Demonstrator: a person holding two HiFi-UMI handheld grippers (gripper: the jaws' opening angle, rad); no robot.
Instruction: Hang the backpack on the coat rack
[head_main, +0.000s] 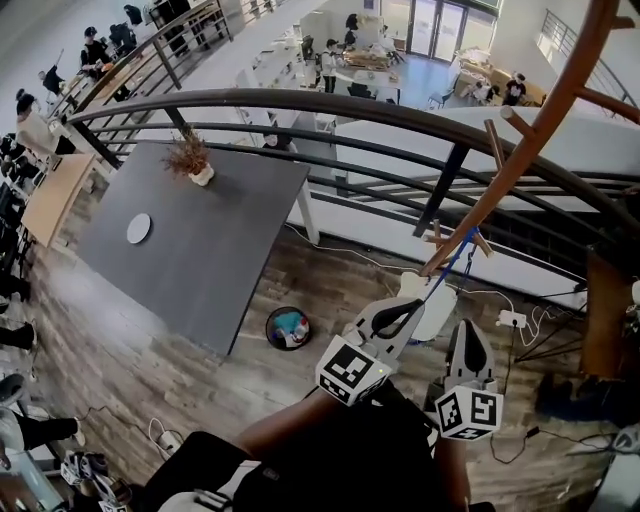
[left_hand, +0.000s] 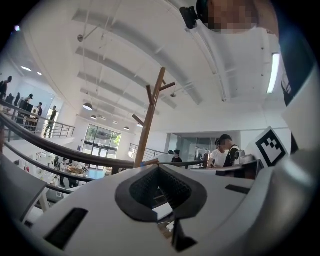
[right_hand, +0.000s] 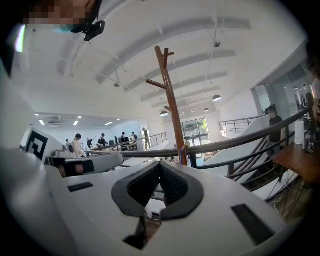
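The wooden coat rack rises from the floor just beyond my grippers and leans up to the top right of the head view. A blue strap hangs from one of its low pegs, with a white rounded object below it; I cannot tell if this is the backpack. My left gripper is shut and empty, just left of the strap's lower end. My right gripper is shut and empty beside it. The rack's pole stands ahead in the left gripper view, beyond the gripper. The pole also stands ahead of my right gripper.
A dark curved railing runs behind the rack, with a drop to a lower floor with people. On the left, a dark grey table holds a potted plant and a white disc. A round bin and a power strip lie on the floor.
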